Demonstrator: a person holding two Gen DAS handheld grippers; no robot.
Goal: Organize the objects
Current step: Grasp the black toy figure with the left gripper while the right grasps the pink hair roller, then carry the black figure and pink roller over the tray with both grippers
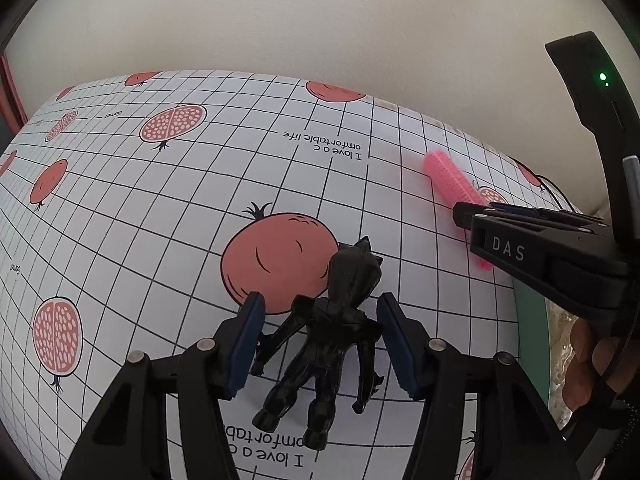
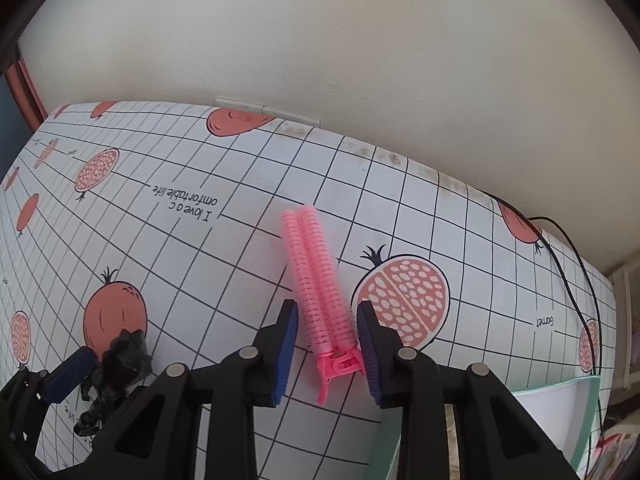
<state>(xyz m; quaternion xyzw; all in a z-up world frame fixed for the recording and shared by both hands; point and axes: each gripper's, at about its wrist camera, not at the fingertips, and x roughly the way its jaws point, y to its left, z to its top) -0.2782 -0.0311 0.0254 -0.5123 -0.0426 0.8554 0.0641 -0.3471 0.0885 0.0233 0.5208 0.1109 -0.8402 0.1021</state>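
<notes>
A black toy figure (image 1: 320, 344) lies on the pomegranate-print tablecloth (image 1: 160, 220), head pointing away. My left gripper (image 1: 320, 304) is open and straddles it, one blue pad on each side, neither touching. The figure (image 2: 124, 356) and left gripper (image 2: 84, 364) also show at the lower left of the right wrist view. A pink double hair-roller clip (image 2: 316, 280) lies on the cloth, pointing toward the wall. My right gripper (image 2: 327, 314) has its pads pressed against both sides of the clip's near end. In the left wrist view the clip (image 1: 448, 184) runs under the right gripper (image 1: 476, 216).
A mint-green tray (image 2: 560, 396) sits off the table's right edge, with its rim (image 1: 530, 340) also showing in the left wrist view. A black cable (image 2: 576, 276) trails over the right corner. The cream wall (image 2: 360, 60) runs close behind. A hand (image 1: 588, 360) holds the right gripper.
</notes>
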